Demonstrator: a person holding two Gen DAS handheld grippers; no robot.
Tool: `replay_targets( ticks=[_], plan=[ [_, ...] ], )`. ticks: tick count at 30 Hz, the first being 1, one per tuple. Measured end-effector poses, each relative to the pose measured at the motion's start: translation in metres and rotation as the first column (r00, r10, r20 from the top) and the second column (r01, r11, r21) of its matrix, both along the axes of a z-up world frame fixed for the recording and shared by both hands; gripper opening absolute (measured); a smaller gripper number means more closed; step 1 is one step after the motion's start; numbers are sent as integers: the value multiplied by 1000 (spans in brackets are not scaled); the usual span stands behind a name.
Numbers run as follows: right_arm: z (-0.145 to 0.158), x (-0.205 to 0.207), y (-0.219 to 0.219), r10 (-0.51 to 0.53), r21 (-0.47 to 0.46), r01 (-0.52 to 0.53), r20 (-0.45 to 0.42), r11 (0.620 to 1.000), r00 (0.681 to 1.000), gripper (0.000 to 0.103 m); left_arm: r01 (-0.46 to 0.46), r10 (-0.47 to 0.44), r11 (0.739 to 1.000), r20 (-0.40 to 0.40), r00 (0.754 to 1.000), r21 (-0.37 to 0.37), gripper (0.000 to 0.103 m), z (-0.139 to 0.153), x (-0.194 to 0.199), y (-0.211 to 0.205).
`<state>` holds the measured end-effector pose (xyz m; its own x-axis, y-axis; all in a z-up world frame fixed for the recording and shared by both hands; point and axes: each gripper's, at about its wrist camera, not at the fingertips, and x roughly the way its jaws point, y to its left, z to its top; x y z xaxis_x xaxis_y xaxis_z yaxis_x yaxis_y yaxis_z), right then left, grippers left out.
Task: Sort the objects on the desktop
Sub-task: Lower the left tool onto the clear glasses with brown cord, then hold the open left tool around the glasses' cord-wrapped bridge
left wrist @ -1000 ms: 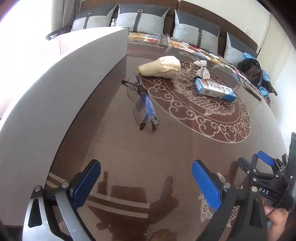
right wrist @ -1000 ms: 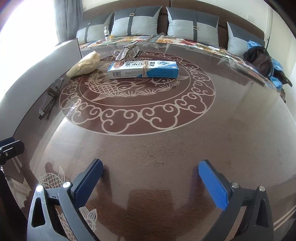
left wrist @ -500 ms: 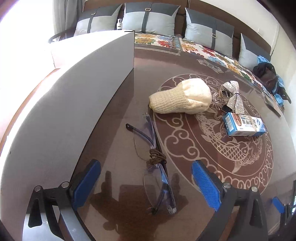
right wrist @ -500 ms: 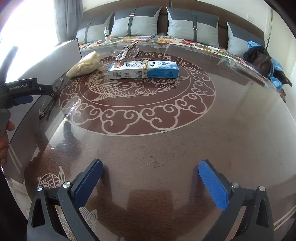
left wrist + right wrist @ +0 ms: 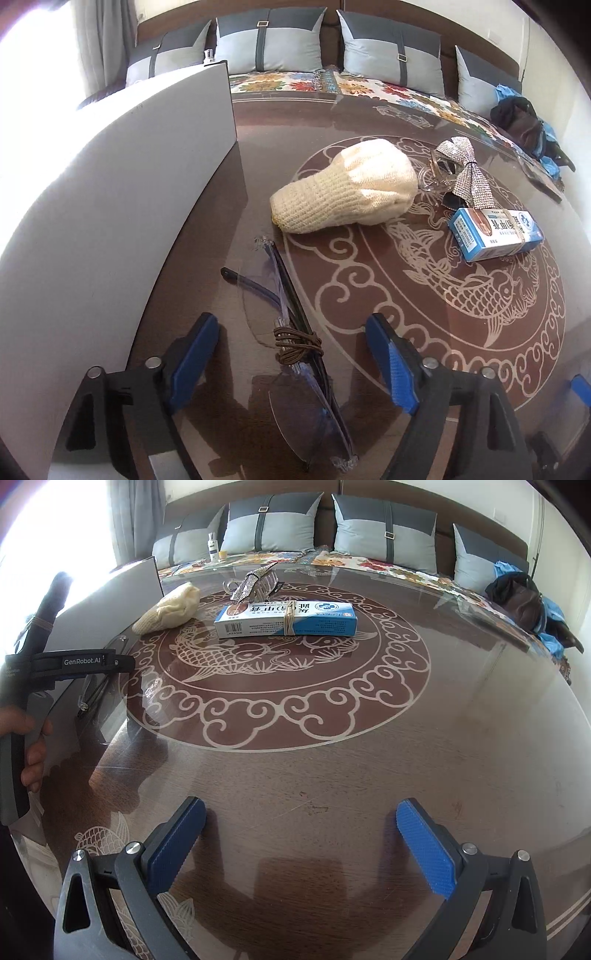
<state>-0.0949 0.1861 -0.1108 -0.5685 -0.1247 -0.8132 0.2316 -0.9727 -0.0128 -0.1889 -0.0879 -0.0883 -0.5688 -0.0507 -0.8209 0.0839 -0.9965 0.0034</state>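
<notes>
the step in hand looks like the pick of the folded glasses [image 5: 295,347], the first item to sort. nearest the left wrist camera, the left gripper [image 5: 291,354] straddles them: its jaws have just been closing and stand half spread, one blue pad on each side, with a gap on both sides, so nothing is pinched yet. the glasses lie flat on the table [image 5: 369,273], bound at the middle by a brown elastic band [image 5: 297,343], just beside the white box [image 5: 110,221]. the right gripper [image 5: 299,845] hangs over bare table with its jaws spread wide and empty. farther off lie the knitted glove [image 5: 347,192], the blue carton [image 5: 495,232] and the glittery bow clip [image 5: 465,170]. next, i judge, the pads must finish closing on the thin frame, squarely at the band so the lenses do not slip, before lifting toward the box.
</notes>
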Motion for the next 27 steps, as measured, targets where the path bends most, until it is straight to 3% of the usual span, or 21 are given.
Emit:
replay_targets(
  ticks=[2, 4, 12, 15, 17, 20, 22, 27],
  plan=[
    [0, 0, 0, 0, 0, 0, 0, 1000, 1000, 103, 30, -30, 1000, -2, 1000, 1, 34, 3, 1, 3],
    [0, 0, 0, 0, 0, 0, 0, 1000, 1000, 103, 53, -53, 999, 2, 999, 11, 26, 5, 3, 7],
    [0, 0, 0, 0, 0, 0, 0, 1000, 1000, 103, 87, -87, 995, -10, 996, 43, 26, 6, 42, 16],
    [0, 0, 0, 0, 0, 0, 0, 1000, 1000, 103, 85, -85, 996, -16, 996, 29, 31, 6, 47, 16],
    [0, 0, 0, 0, 0, 0, 0, 1000, 1000, 103, 103, -103, 995, -6, 995, 12, 55, 5, 45, 18],
    [0, 0, 0, 0, 0, 0, 0, 1000, 1000, 103, 100, -100, 995, -5, 995, -18, 74, 2, 42, 17],
    [0, 0, 0, 0, 0, 0, 0, 1000, 1000, 103, 85, -85, 996, -11, 996, 5, 80, 0, 42, 11],
    [0, 0, 0, 0, 0, 0, 0, 1000, 1000, 103, 85, -85, 996, -23, 996, 2, 83, -2, 43, 9]
  ],
)
